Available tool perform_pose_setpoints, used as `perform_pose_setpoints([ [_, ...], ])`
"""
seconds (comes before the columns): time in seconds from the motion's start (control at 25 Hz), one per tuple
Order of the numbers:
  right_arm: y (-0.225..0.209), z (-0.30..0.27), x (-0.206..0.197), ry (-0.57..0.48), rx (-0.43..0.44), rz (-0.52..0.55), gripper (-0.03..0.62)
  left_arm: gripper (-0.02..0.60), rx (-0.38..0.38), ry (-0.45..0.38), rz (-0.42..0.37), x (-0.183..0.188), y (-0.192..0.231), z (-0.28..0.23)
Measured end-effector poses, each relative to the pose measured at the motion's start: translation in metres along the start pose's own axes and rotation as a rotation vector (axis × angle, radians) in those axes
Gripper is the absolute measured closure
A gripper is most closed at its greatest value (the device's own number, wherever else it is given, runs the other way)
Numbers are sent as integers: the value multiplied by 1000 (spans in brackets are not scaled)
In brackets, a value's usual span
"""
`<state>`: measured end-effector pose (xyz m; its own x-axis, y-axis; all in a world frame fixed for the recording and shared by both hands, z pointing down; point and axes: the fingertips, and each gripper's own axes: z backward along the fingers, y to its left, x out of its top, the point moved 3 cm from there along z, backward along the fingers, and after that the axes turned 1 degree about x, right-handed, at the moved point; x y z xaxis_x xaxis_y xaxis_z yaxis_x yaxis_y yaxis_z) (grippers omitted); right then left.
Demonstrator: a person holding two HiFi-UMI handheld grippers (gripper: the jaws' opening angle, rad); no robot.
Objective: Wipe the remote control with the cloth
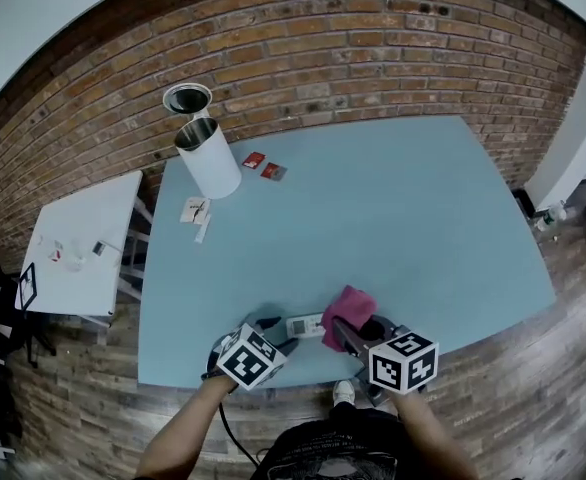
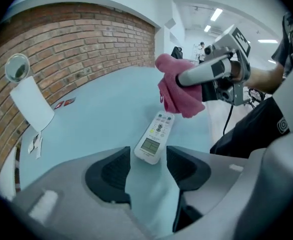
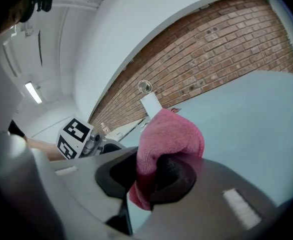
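Lying face-up: remote, seemingly illegible.

The cloth pinched in the right gripper is pink, soft and nappy like towelling, with no sheen. Both grippers have smooth, matt grey plastic shells. The left gripper has black ribbed pads that look rubbery. Just ahead of its spread jaws lies the remote, smooth white plastic with a dull grey screen. The table under it is smooth, matt pale blue. Far beyond, the wall is rough brick.
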<state>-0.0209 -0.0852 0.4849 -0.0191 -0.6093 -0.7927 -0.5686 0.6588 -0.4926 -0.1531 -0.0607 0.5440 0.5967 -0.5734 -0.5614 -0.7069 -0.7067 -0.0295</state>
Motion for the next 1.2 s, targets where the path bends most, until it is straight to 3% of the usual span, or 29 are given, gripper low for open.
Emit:
perform_pose_setpoints([
  [0.2,20,9,7,-37,-89,97,531,371,27,-210,161,26,-14,33],
  [0.4,39,21,8,-75,-167,174,531,373,65,-381,259,42,-33,61],
  [0.48,47,25,7,-86,-180,192,531,408,99,-411,303,41,-39,70],
  [0.52,51,26,5,-88,-182,202,531,568,119,-419,318,40,-43,73],
  [0.56,55,27,3,-87,-183,212,531,581,132,-429,322,39,-48,75],
  [0.92,84,45,-13,-85,-241,305,533,581,225,-539,388,37,-73,93],
  [1.2,90,54,-23,-89,-274,311,533,584,245,-556,387,34,-78,100],
])
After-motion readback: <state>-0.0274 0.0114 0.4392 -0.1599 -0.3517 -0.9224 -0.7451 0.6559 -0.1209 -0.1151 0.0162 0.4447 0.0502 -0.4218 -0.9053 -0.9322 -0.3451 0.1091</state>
